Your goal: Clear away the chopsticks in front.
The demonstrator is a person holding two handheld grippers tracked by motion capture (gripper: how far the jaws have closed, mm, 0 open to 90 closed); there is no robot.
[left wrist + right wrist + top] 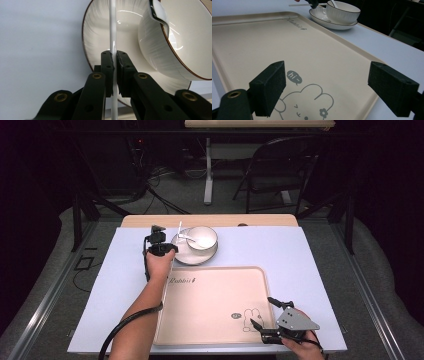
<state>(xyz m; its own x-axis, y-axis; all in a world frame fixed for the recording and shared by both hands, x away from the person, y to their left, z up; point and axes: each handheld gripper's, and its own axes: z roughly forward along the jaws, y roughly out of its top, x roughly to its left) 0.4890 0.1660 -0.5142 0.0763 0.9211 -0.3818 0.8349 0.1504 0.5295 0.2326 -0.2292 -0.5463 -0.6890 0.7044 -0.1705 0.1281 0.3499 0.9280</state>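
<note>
On the table [125, 270], under a pale lilac-white cover, the largest thing is a cream tray [215, 320] lying toward the person's side. Script near its far left corner reads roughly "Rabbit" [182, 281], though the letters are too small to be sure of. Near its right front corner a line-drawn rabbit [312, 102] has a small grey speech bubble reading "hi~" [294, 76].

Beyond the tray's far edge, and apart from it, sits a white plate [186, 256] with a thin dark rim. A white bowl [202, 238] with a brown rim stands on the plate, toward its right side. A white spoon [191, 239] rests with its end inside the bowl, its handle leaning out over the bowl's rim.

The left gripper [114, 61] hangs at the plate's left edge, its jaws pressed tight together on a thin white stick [112, 32]. The stick runs straight between the pads and on past them across the plate, just beside the bowl's outer wall. In the high view it rises as a slim white line from the gripper [161, 246] over the left part of the plate.

The right gripper [265, 315] rests low over the tray's right front corner, beside the rabbit drawing. Its two black jaws stand wide apart with only tray surface seen between the pads [268, 87].
</note>
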